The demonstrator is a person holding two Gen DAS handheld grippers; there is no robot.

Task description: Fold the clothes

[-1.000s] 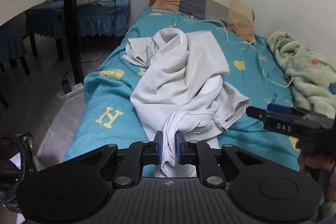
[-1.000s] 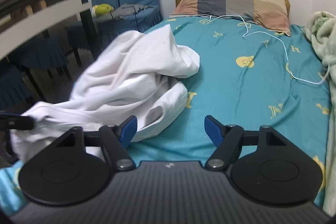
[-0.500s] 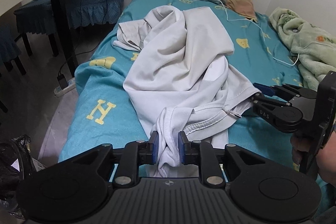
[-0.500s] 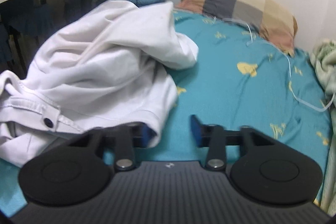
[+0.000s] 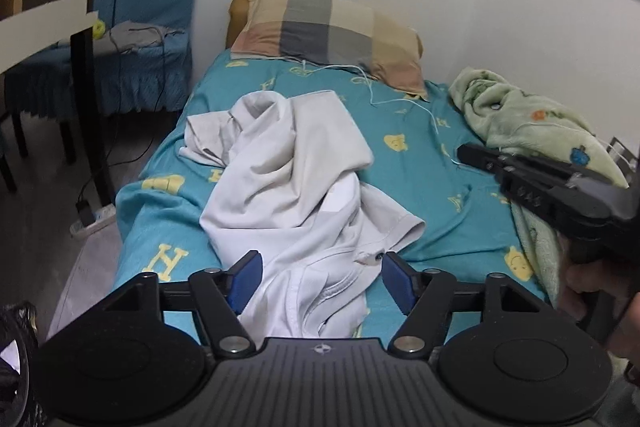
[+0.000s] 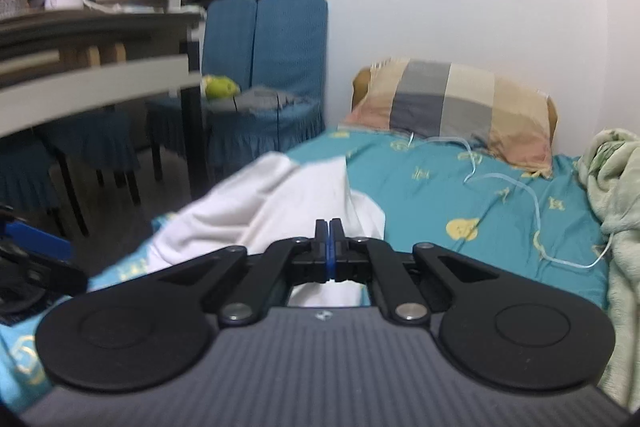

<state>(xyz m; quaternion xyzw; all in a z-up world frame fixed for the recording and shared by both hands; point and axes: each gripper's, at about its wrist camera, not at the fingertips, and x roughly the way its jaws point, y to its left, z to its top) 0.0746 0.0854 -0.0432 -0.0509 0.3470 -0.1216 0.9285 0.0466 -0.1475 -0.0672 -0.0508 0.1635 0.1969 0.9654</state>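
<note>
Left wrist view: left gripper (image 5: 318, 281) level, jaws spread wide over crumpled white garment (image 5: 296, 179) on teal bedsheet (image 5: 420, 179), near edge.

Right wrist view: right gripper (image 6: 328, 247) jaws together, apparently pinching nothing; image blurred.

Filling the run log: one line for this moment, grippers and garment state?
left gripper: open, astride waistband | right gripper: shut, empty, raised | crumpled white cotton garment: unfolded, free on teal patterned bedsheet | phase: regrasp pending

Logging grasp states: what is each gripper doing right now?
Left gripper: open, fingers either side of the white garment.
Right gripper: shut, holding nothing visible.
</note>
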